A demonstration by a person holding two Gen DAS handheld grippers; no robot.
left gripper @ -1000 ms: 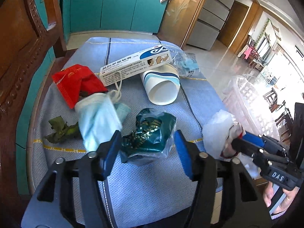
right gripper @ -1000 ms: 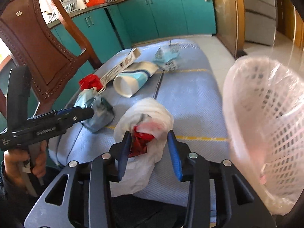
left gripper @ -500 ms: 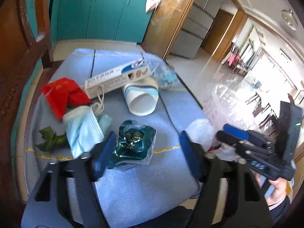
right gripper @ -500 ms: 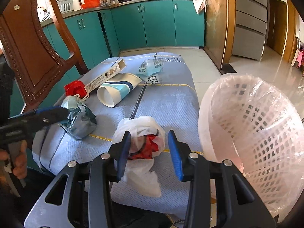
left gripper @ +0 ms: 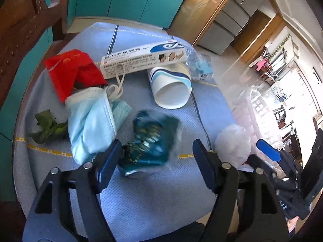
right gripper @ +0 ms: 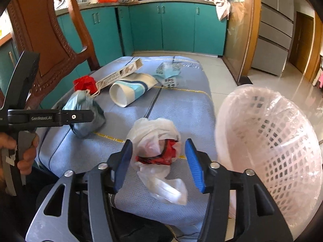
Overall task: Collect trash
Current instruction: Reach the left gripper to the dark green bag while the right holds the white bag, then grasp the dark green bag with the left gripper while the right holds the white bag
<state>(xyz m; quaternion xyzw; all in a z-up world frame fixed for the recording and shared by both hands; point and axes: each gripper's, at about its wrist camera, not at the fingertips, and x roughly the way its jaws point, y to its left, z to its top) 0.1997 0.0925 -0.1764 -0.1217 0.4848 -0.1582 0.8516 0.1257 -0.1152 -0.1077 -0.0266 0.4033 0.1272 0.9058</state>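
The left gripper [left gripper: 156,153] stood with jaws wide apart around a crumpled dark green wrapper [left gripper: 151,139] on the blue-clothed worktop [left gripper: 153,193], gripping nothing. The right gripper [right gripper: 158,157], jaws likewise spread, framed a white plastic bag [right gripper: 153,135] beside the lined pink basket [right gripper: 270,141].

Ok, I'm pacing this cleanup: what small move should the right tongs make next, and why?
Probably close the right tongs on the white plastic bag. Their jaws stand open on either side of it, not yet gripping, and the lined basket sits just to the right for dropping it in.
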